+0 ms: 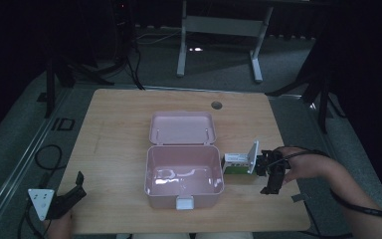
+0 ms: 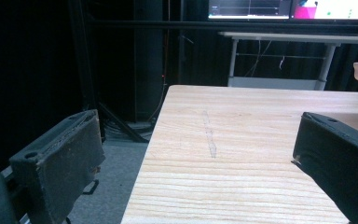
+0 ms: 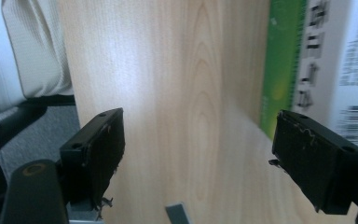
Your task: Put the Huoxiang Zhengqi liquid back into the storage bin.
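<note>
Wooden table (image 1: 119,129): light grain, rounded corners, a round hole near its far edge. Pink box (image 1: 184,177): plastic, at table centre, hinged lid (image 1: 181,128) laid open flat behind it, glossy interior, pale latch on the near wall. Green-and-white carton (image 1: 236,164): small, lying just beside the box's right wall; print and barcode blurred, cut off at the edge of the right gripper view. Right gripper (image 1: 273,174): beside the carton, jaws spread wide, gripping nothing. Left gripper (image 1: 72,196): at the near left table corner, jaws likewise apart and empty.
</note>
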### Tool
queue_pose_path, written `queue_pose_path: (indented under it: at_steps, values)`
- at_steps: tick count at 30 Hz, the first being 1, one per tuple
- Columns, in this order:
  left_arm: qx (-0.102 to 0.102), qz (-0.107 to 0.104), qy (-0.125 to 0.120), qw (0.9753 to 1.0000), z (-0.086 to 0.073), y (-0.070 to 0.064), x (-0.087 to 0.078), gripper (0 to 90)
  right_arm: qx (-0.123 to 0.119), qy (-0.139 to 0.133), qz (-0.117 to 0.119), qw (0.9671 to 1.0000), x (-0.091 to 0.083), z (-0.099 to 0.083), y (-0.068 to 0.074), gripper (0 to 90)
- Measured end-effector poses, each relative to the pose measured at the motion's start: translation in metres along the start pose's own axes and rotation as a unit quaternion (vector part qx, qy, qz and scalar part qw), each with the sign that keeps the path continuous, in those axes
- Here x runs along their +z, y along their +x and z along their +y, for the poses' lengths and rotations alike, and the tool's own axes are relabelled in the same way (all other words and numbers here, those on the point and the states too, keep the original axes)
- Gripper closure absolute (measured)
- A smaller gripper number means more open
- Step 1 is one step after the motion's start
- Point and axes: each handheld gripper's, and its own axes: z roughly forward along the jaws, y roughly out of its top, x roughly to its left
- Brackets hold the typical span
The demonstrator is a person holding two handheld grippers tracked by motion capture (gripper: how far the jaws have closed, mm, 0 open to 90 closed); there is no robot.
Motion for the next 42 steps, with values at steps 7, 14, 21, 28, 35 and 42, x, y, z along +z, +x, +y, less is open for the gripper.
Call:
queue_pose_path:
  at_steps: [7,14,21,28,35,42]
  values:
    - [0.000,0.000,0.000,1.0000,0.000,0.000,0.000,2.0,-0.001,-0.002,-0.017,0.9999,-0.015,0.005,-0.015,19.6]
    - [0.000,0.000,0.000,1.0000,0.000,0.000,0.000,2.0,0.010,-0.001,-0.027,0.9996,-0.022,0.010,-0.037,21.7]
    - [0.001,-0.001,0.001,1.0000,0.000,0.000,0.000,2.0,0.023,-0.004,-0.024,0.9994,-0.018,0.017,-0.060,25.7]
    - [0.001,-0.002,0.000,1.0000,0.000,0.000,0.000,2.0,0.033,0.007,-0.015,0.9993,-0.002,0.023,-0.075,31.1]
    - [0.002,-0.002,0.000,1.0000,0.000,0.000,0.000,2.0,0.020,0.020,-0.017,0.9995,0.013,0.026,-0.079,35.7]
    - [0.003,-0.002,0.001,1.0000,0.000,0.000,0.000,2.0,0.020,0.021,-0.013,0.9995,0.018,0.027,-0.081,40.9]
